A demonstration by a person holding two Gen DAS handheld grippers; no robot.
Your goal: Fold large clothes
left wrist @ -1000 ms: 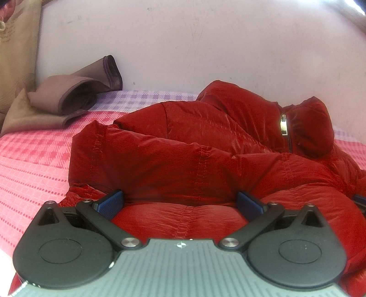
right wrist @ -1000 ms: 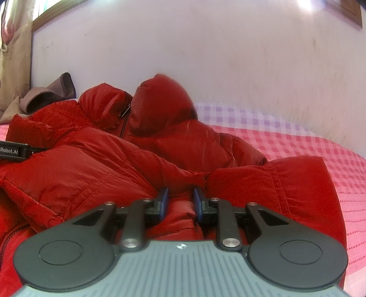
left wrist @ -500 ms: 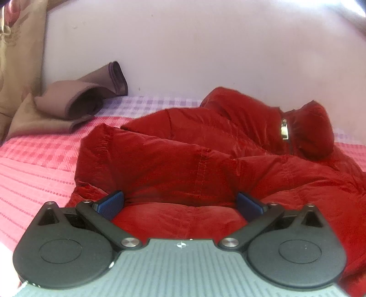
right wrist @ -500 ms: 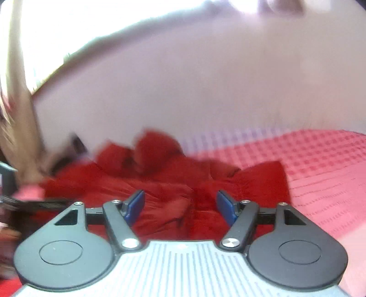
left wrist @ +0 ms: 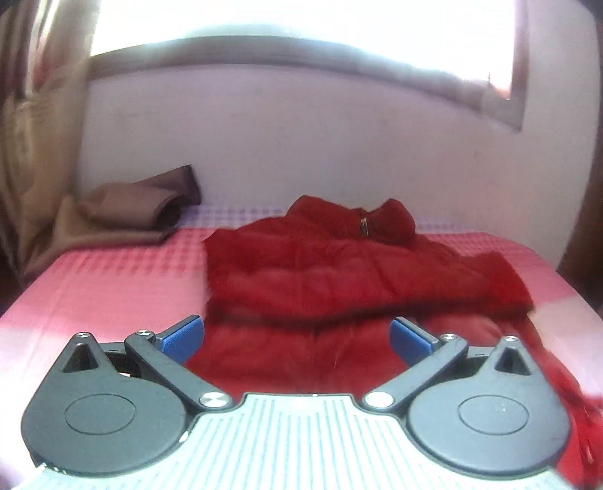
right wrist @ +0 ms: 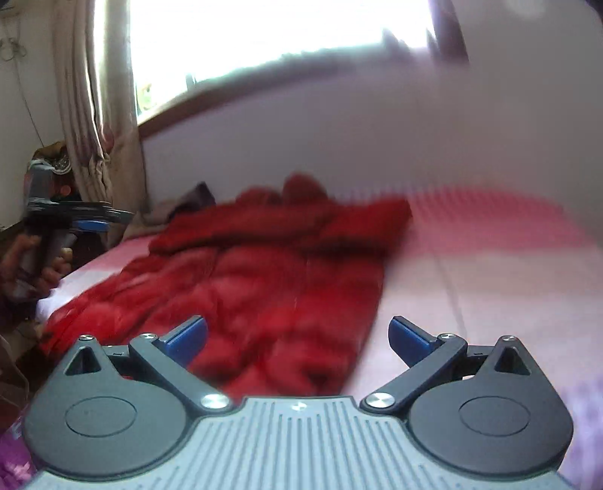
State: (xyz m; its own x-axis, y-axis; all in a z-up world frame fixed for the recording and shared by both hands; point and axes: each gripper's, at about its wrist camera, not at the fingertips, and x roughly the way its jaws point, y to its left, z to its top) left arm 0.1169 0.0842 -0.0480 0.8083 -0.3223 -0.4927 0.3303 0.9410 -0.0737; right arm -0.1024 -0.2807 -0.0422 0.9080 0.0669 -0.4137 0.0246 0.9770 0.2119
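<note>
Red puffy jacket (left wrist: 339,271) sprawled on the pink bed (left wrist: 113,279), collar end toward 12 o'clock by the wall, hem end toward 6 o'clock nearest both cameras, sleeves laid across the chest. Looks light and squashy, padded stuff that springs back and won't hold a crease, with a slick shell likely to slide out of a shallow pinch. Probably best grabbed deep at the hem corners or along a quilted seam, with a thick bite of fabric, not just the skin. Left claw (left wrist: 296,339) spread wide, nothing between the blue pads, jacket hem just beyond them. Right claw (right wrist: 297,341) also released and wide, jaws just been opening, nothing between them now, only jacket and bed well below. Compared with a second ago: right claw was pinched on a fold of the red fabric and now has let go; both views sat right on top of the jacket then and now take in the whole thing plus the window (left wrist: 301,34), so both pulled back toward 6 o'clock. Brown folded cloth (left wrist: 139,205) at 10 o'clock on the bed, same spot. Other hand (right wrist: 41,264) gripping its tool at 9 o'clock in the right view. Right view pretty blurry, so fine detail unclear.
</note>
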